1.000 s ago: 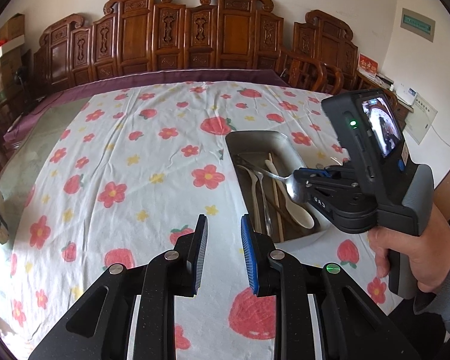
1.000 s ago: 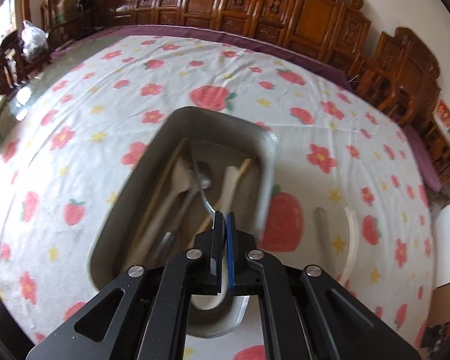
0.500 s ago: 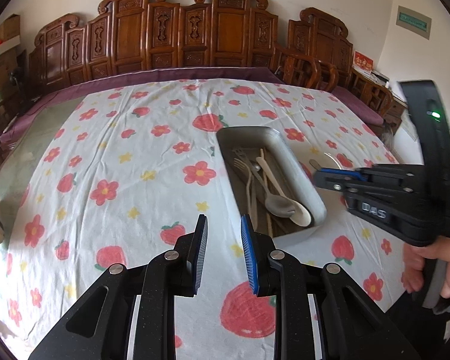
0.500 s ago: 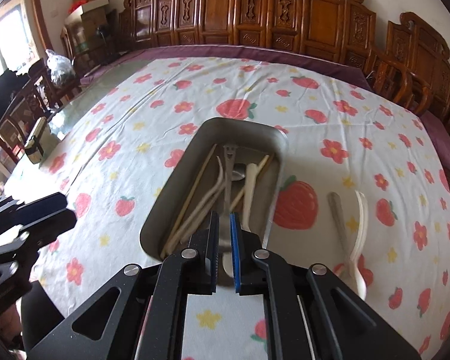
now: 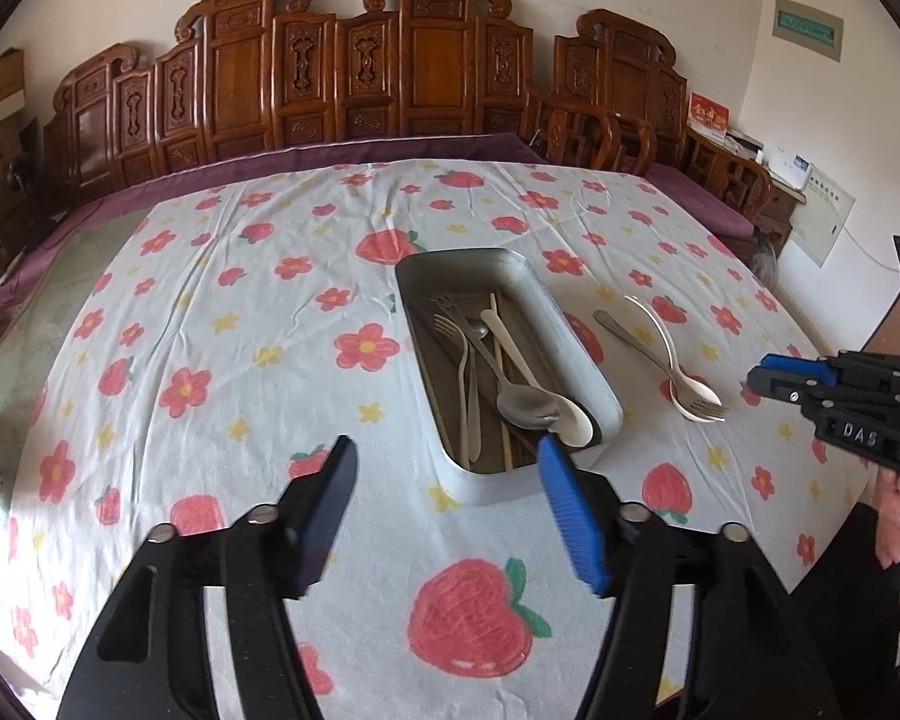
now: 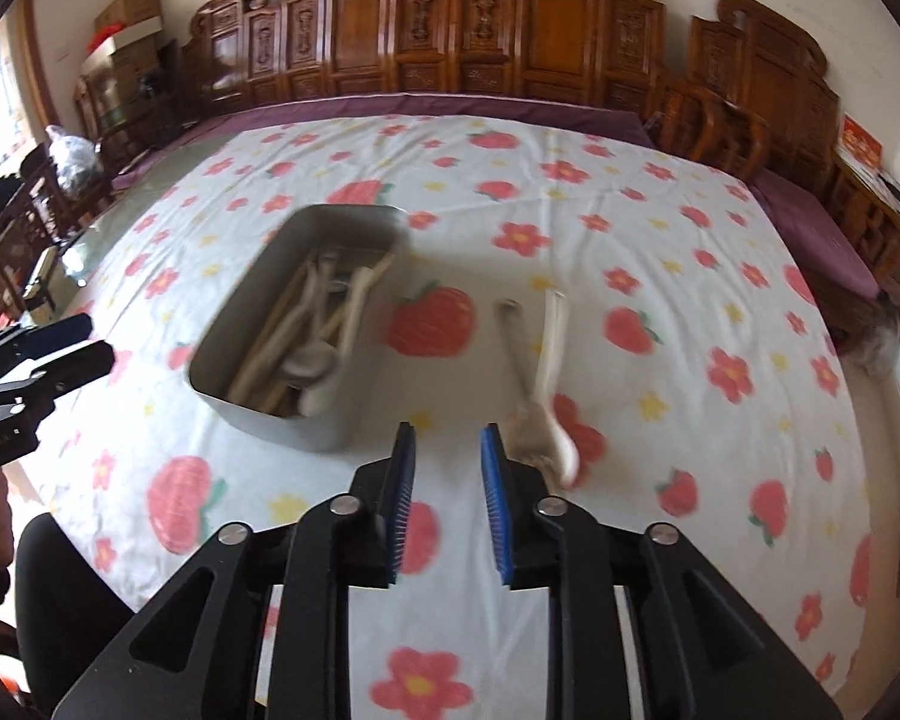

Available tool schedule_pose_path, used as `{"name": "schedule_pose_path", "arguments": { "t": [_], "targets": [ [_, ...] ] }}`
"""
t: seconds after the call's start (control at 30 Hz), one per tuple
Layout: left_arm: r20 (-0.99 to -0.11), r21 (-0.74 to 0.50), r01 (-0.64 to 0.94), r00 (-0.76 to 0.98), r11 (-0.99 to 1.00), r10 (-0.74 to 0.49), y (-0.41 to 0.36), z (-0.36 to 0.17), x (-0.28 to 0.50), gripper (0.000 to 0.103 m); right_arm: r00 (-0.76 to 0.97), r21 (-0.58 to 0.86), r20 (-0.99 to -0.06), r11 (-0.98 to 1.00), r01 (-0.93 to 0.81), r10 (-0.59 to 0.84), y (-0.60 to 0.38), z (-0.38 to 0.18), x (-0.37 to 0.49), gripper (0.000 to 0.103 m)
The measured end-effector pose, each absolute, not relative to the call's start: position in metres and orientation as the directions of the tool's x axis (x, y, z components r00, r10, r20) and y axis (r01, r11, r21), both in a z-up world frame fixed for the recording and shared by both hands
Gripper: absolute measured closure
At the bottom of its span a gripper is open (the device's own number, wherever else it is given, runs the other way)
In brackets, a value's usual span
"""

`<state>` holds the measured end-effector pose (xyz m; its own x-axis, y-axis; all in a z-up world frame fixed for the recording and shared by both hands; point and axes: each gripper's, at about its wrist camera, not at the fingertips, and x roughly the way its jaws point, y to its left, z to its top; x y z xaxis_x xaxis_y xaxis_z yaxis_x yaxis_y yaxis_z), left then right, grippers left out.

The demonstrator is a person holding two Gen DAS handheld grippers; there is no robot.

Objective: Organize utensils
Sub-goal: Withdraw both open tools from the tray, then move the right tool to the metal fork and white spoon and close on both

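Already most of the cutlery lay heaped lengthwise in the metal tray [image 5: 576, 354], a steel spoon [image 5: 525, 405] resting bowl-down on top beside a pale plastic spoon [image 5: 561, 414], with forks and chopsticks under them. Two pieces remained on the flowered tablecloth [image 5: 240, 330] just to the right of the tray: a metal fork [image 5: 660, 360] and a white plastic fork [image 5: 699, 402], crossed and touching at their heads. The right gripper [image 6: 447, 462] hung near those heads, jaws opening and nothing between them; the left gripper [image 5: 444, 486] hovered at the tray's near end, also opening and empty. The trouble I could foresee was the overlap: closing on one fork might drag or flick the other across the cloth, or pinch both at once. A shallow grab on the thin steel handle could also slip, and the loose cloth might bunch under the fingertips.
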<state>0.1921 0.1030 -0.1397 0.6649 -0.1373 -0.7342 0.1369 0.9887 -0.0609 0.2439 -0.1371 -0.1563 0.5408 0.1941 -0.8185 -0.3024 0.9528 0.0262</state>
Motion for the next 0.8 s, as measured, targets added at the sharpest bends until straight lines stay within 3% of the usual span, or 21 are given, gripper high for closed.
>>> {"name": "schedule_pose_path", "arguments": {
  "t": [0.13, 0.57, 0.8],
  "targets": [
    [-0.732, -0.042, 0.161, 0.667, 0.986, -0.14, 0.088, -0.143, 0.191, 0.027, 0.541, 0.019, -0.824, 0.961, -0.275, 0.171, -0.157, -0.163, 0.25, 0.071],
    [-0.741, -0.083, 0.184, 0.646, 0.98, -0.184, 0.045, -0.146, 0.202, 0.026, 0.487, 0.062, -0.852, 0.959, -0.276, 0.195, -0.178, -0.2, 0.288, 0.07],
    [-0.746, -0.087, 0.189, 0.639, 0.978, -0.19, 0.032, -0.15, 0.207, 0.026, 0.424, 0.077, -0.875, 0.931, -0.358, 0.235, -0.168, -0.218, 0.305, 0.07]
  ]
}}
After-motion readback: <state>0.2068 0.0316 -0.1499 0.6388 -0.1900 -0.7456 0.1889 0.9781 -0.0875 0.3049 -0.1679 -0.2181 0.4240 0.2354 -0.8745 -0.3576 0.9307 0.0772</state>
